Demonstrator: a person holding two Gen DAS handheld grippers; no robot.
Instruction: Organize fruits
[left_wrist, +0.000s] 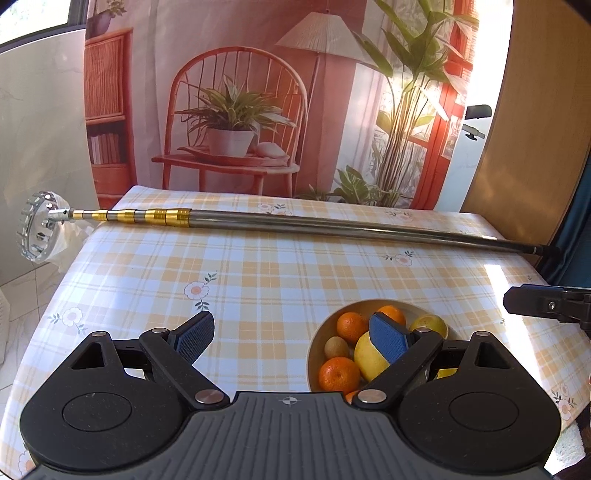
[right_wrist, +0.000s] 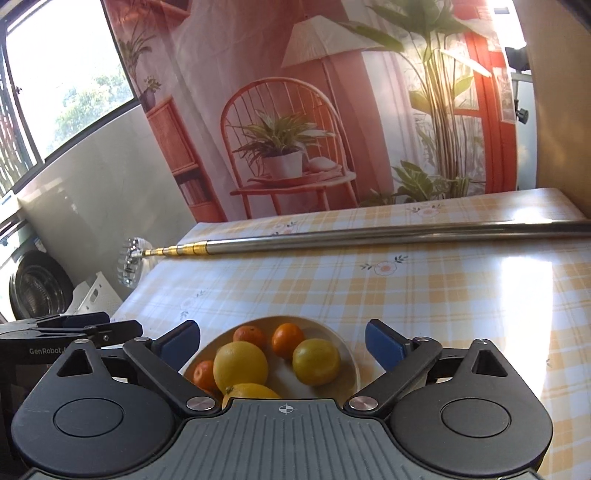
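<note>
A cream bowl (left_wrist: 314, 354) (right_wrist: 349, 354) of fruit sits near the table's front edge. It holds several oranges (left_wrist: 339, 373) (right_wrist: 288, 339), lemons (left_wrist: 369, 356) (right_wrist: 241, 366) and a kiwi (left_wrist: 335, 347). My left gripper (left_wrist: 295, 338) is open, hovering left of the bowl, its right finger (left_wrist: 388, 338) over the fruit. My right gripper (right_wrist: 282, 347) is open, its jaws either side of the bowl, nothing held. A telescopic fruit-picker pole (left_wrist: 295, 221) (right_wrist: 369, 236) lies across the far table, its metal head (left_wrist: 40, 225) (right_wrist: 130, 262) hanging past the left edge.
The table wears a yellow plaid cloth (left_wrist: 240, 288) (right_wrist: 424, 295). A printed backdrop (left_wrist: 258, 92) hangs behind it. The right gripper (left_wrist: 546, 304) shows at the right edge of the left wrist view; the left gripper (right_wrist: 66, 332) shows at the left of the right wrist view. A washing machine (right_wrist: 33, 284) stands left.
</note>
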